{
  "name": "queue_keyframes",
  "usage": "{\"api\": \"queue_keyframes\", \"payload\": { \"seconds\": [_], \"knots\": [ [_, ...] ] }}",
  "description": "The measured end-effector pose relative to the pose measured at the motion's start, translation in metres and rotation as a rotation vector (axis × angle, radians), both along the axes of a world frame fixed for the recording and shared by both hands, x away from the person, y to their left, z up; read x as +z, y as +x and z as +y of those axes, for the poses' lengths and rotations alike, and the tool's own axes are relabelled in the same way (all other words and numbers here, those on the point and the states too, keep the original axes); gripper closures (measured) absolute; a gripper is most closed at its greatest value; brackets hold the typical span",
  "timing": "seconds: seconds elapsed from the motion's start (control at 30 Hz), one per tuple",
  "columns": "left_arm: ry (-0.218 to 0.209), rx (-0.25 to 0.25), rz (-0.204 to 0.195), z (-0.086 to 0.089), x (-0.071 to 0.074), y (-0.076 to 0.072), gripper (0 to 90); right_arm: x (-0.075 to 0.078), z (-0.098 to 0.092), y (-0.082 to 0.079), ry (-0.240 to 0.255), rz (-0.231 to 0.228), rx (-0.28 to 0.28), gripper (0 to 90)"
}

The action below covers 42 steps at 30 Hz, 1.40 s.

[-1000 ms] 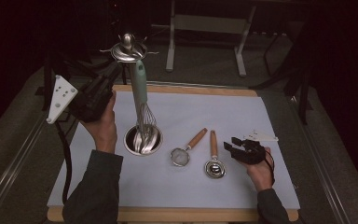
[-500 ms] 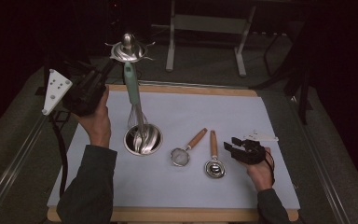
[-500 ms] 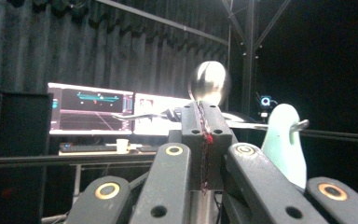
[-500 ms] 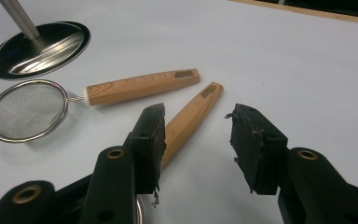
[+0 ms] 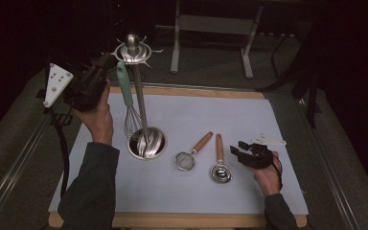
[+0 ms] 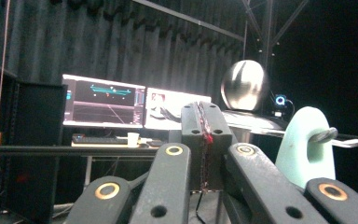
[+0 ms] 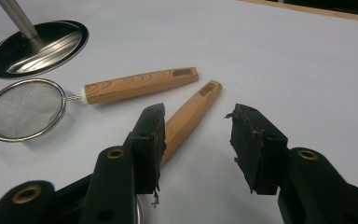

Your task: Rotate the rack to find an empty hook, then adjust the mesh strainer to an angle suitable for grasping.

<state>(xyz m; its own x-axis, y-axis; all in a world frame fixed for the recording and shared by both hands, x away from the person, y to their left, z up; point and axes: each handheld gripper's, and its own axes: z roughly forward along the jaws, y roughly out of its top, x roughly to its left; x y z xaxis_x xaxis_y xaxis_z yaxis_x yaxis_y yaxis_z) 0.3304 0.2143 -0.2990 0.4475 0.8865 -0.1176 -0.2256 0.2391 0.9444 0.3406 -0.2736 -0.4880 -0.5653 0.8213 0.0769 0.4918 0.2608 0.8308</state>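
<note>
The whisk (image 5: 127, 103) hangs upright, handle up, wires down.

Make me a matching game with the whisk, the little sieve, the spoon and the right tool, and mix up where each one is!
Things:
1. whisk
2. sieve
3. spoon
4. right tool

Places or states:
A. lies flat between the stand's base and the spoon
B. hangs on the stand
C. open, holding nothing
D. lies flat, next to the right tool

Pairs: 1-B, 2-A, 3-D, 4-C
</note>
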Motion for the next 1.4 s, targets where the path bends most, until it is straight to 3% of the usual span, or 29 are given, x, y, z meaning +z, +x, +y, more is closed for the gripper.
{"api": "queue_keyframes", "payload": {
  "seconds": [0.1, 0.37, 0.57, 0.8, 1.03, 1.1, 1.17, 1.4],
  "knots": [
    [-0.01, 0.002, 0.013, 0.001, 0.0, 0.003, 90.0, 0.0, -0.001, 0.0, 0.001, -0.001, -0.002, 54.0],
    [0.011, 0.009, 0.052, 0.003, 0.007, 0.012, 90.0, 0.0, -0.003, 0.0, 0.003, 0.0, -0.008, 54.0],
    [0.007, 0.006, 0.06, 0.004, 0.007, 0.014, 90.0, 0.0, -0.004, 0.0, 0.005, 0.001, -0.009, 54.0],
    [0.023, 0.015, 0.06, 0.01, 0.009, 0.008, 90.0, 0.001, -0.006, 0.0, 0.008, 0.0, -0.017, 54.0],
    [0.047, 0.042, 0.086, 0.019, 0.009, -0.002, 89.8, -0.001, -0.006, 0.001, 0.003, 0.006, -0.017, 53.9],
    [0.045, 0.03, 0.088, 0.022, 0.007, -0.005, 89.0, -0.001, -0.007, 0.001, 0.004, 0.006, -0.019, 53.8],
    [0.068, 0.027, 0.105, 0.027, 0.003, -0.009, 88.5, 0.0, -0.009, 0.0, 0.01, 0.005, -0.021, 53.8],
    [0.084, 0.013, 0.163, 0.042, -0.02, -0.022, 86.3, 0.002, -0.012, -0.001, 0.019, 0.003, -0.027, 53.8]
  ]
}}
